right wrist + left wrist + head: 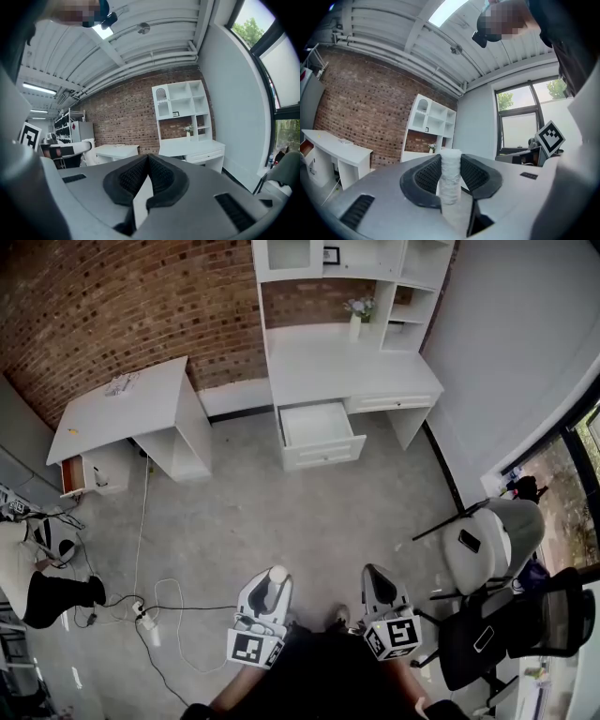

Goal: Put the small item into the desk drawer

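My left gripper (275,579) is shut on a small white cylinder (450,176), which stands upright between its black pads (425,177); in the head view the white cylinder (278,573) pokes out at the jaw tips. My right gripper (375,576) is shut with nothing between its pads (133,176). Both grippers are held low, close to my body, well short of the white desk (352,367). Its drawer (319,427) stands pulled open at the far side of the floor.
A second white desk (127,409) stands at the left, with cables and a power strip (145,620) on the floor before it. Office chairs (492,549) crowd the right side by the window. A person's dark leg (56,596) shows at the left edge.
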Demonstrator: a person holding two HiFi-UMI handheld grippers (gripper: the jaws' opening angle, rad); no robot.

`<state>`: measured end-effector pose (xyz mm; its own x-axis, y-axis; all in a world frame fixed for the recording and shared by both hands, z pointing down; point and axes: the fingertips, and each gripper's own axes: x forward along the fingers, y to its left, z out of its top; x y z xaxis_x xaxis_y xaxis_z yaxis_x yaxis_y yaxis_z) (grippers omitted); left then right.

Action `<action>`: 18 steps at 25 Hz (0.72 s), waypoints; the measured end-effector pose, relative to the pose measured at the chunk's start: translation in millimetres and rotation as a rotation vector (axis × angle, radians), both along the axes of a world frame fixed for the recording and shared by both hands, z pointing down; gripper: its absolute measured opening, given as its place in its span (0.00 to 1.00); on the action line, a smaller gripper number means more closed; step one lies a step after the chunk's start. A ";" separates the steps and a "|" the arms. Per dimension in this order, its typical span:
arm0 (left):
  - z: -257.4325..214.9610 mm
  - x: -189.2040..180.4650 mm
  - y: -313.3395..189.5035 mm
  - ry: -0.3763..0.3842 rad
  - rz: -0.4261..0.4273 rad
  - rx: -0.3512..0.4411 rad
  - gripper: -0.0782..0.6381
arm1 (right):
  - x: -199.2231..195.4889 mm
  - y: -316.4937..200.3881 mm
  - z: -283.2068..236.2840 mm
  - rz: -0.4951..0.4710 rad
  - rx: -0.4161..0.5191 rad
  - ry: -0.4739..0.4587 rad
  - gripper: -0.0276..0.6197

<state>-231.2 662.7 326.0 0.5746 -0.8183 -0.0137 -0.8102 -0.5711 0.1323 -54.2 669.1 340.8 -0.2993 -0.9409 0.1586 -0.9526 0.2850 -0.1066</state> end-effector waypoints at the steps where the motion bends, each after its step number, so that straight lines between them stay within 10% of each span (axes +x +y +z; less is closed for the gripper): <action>1: 0.6 -3.6 -1.1 0.004 0.000 -0.001 0.30 | -3.3 -1.5 -0.7 0.002 0.003 -0.003 0.06; 18: 23.5 -43.5 -43.8 0.019 0.049 -0.032 0.30 | -43.9 -43.8 12.3 0.039 -0.030 0.042 0.06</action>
